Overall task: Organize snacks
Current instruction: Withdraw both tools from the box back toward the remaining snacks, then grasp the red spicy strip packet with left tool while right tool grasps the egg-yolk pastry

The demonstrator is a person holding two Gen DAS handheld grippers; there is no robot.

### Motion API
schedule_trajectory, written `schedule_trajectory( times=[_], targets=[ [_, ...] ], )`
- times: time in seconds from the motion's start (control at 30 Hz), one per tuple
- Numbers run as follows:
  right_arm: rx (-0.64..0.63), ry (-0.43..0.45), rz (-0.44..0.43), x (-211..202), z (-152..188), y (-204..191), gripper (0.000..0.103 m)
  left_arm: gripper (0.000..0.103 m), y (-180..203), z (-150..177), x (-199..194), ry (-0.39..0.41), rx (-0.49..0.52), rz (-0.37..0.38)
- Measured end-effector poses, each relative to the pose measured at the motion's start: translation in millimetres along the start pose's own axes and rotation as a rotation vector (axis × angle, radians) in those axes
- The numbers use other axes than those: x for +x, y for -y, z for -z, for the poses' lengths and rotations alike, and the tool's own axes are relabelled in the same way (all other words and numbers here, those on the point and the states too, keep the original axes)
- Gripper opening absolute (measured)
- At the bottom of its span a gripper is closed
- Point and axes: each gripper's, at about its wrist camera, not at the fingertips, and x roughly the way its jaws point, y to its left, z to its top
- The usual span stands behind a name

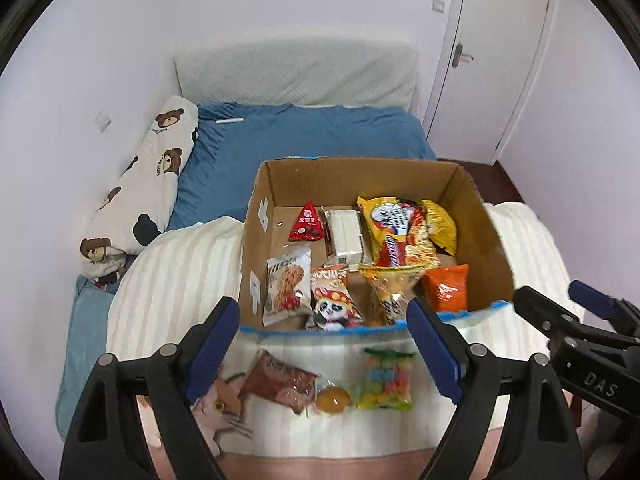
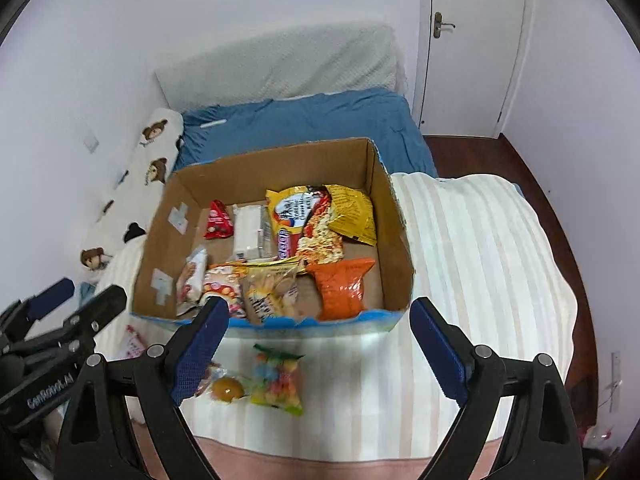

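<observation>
Both your claws are spread wide with nothing in them: left claw (image 1: pixel 320 344), right claw (image 2: pixel 320 344). Most snacks already sit in the cardboard box (image 1: pixel 486 236) at frame center, so it looks like the collection spot. Three stragglers lie on the striped blanket (image 2: pixel 460 240) just below the box's near edge: the candy bag (image 1: pixel 386 380), the jelly cup (image 1: pixel 334 400) and the brown packet (image 1: pixel 280 380). That near wall is in your way, so lift over it.

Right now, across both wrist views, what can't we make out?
- Brown packet: left wrist view, its left end is behind the left hand-held gripper finger; print unreadable.
- Panda packet: the cardboard box front wall cuts off its bottom.
- Pink packet: right wrist view, blurred, partly hidden.
</observation>
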Motion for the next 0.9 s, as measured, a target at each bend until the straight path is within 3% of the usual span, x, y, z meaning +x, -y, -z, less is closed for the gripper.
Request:
schedule_trajectory(
  times=[0.17,0.33,0.47,0.63,0.73,0.9],
  targets=[
    [0.027,-0.016,-0.086,-22.0,19.0,-11.2,0.094,0.085,-22.2,19.0,-25.8,0.026,-0.077,-0.004],
    [0.022,-0.126,-0.180,-5.8,54.7,-40.4,0.094,0.085,-60.8,52.0,-22.8,-0.003,-0.123,-0.082],
    [0.096,-0.269,-0.252,45.4,92.5,-60.0,0.094,0.085,-100.9,84.2,8.6,-0.102,-0.138,-0.173],
    [0.228,-0.400,-0.287,115.8,126.6,-71.7,0.092,0.085,-138.4,115.3,55.1,-0.241,-0.134,-0.234],
    [0.279,-0.453,-0.255,155.5,137.4,-78.0,0.078,0.085,-148.9,126.7,79.5,-0.292,-0.076,-0.262],
    [0.313,-0.504,-0.198,201.7,148.0,-91.7,0.070,0.085,-163.0,130.5,112.2,-0.370,0.006,-0.249]
  ],
)
